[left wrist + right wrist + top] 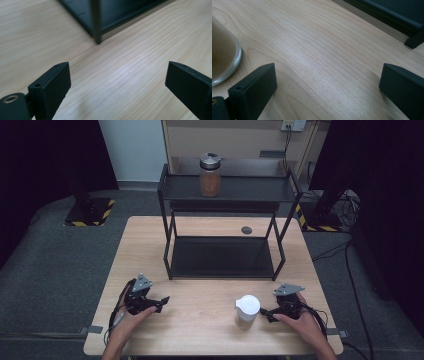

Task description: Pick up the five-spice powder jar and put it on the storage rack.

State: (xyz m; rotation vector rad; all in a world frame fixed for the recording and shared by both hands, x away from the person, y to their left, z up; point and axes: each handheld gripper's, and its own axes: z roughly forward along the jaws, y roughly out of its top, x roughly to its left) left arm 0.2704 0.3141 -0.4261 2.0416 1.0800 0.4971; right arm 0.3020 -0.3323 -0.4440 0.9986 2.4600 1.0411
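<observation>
Looking down from the high view, a light wooden table (210, 305) carries a black two-tier shelf rack (225, 220) toward its far edge. A jar of brown contents with a dark lid (210, 175) stands upright on the rack's top shelf, left of that shelf's middle; the lower shelf lies bare. A small dark round disc (246, 230) sits on the surface behind the rack. Near the table's front edge, right of centre, a white-lidded jar (247, 310) stands upright. The left gripper (164, 301) rests near the front-left corner in the person's left hand (131, 317), its jaws parted and holding nothing. The right gripper (264, 313) lies near the front-right corner in the right hand (302, 320), just beside the white-lidded jar; whether it touches the jar cannot be told from here.

From the left gripper view, the two black jaws stand wide apart over bare wood grain, with a front leg and the lower shelf of the rack (97, 22) ahead.

From the right gripper view, the jaws are likewise spread wide with only table between them. The clear rounded base of the white-lidded jar (223, 57) sits at the left edge, outside the left jaw and apart from it. A foot of the rack (414, 40) shows at the upper right.
</observation>
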